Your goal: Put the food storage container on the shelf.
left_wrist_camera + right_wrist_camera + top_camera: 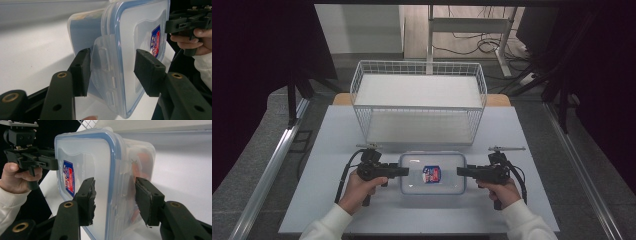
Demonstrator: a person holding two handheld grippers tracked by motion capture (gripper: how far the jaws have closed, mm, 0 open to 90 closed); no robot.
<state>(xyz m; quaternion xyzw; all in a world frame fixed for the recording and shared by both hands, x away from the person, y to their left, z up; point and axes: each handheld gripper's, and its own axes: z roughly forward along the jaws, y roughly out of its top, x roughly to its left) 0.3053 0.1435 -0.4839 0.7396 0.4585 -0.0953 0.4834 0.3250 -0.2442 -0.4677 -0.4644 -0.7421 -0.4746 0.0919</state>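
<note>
The clear plastic food container with the blue-rimmed snap lid (432, 172) sits on the pale grey table (337, 130), in front of the white wire basket (419, 100). Left gripper (112, 72) is clamped on its end latch flap. Right gripper (115, 200) straddles the opposite end; looks like it's pinching, but I can't tell for sure. Smooth rigid plastic, so slippery, probably light. Grab the rim and latches, not the flexy lid.

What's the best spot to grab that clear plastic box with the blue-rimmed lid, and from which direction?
Probably by its two short ends, coming in level from left and right. The clear plastic box with the blue-rimmed lid lies flat and is wide, so one gripper cannot span it. Each short end carries a latch flap and lid rim that the left gripper and right gripper can straddle.
</note>
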